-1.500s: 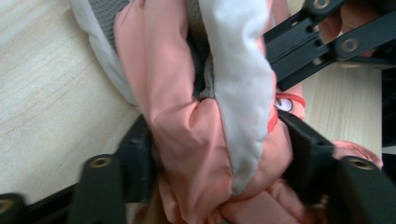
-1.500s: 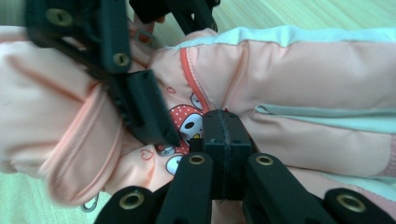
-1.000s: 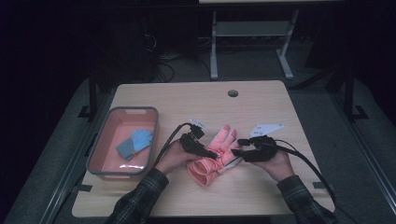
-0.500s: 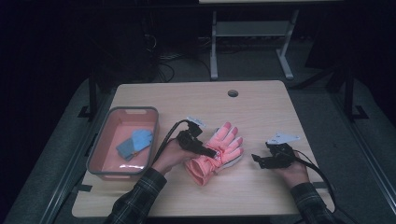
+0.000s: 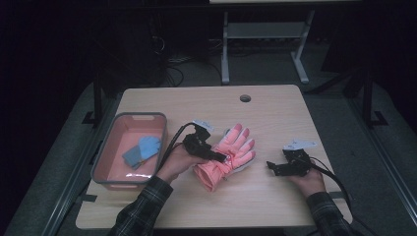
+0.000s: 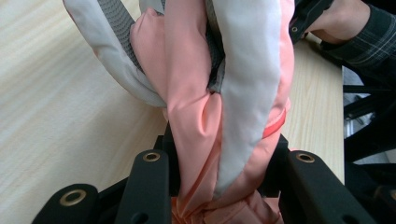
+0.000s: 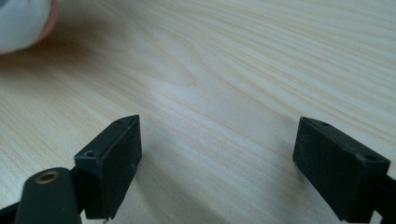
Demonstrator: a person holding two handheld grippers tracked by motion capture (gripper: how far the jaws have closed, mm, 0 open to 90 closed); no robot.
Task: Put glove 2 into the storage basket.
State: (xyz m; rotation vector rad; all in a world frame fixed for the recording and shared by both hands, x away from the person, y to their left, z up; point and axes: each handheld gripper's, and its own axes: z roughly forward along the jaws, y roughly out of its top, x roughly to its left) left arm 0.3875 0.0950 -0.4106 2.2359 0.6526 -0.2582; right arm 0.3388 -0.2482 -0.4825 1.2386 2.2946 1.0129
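One pink glove [image 5: 230,155] lies near the middle of the surface [image 5: 275,113], its fingers pointing away from the person and its cuff toward them. The palm side is white and grey, seen up close in the left gripper view [image 6: 233,93], where the fabric is bunched between the two black jaws.

The left tool [image 5: 220,156] pinches the glove near the cuff, its jaws pressed into the gathered cloth on both sides. The left hand [image 5: 177,162] holds that tool just left of the glove, with a cable trailing back over the wrist.

The right tool [image 5: 270,164] sits to the right of the glove, apart from it, low over bare wood. Its jaws have just been opening and now stand spread wide with nothing between them, as the right gripper view [image 7: 217,154] shows; a bit of the glove's white edge [image 7: 21,23] shows in that view's top left corner. The right hand [image 5: 305,177] rests on the surface right of the glove.

Left of the glove, past the left hand, stands a pink tray [image 5: 105,162] with a grey rim, holding a blue cloth [image 5: 141,150].
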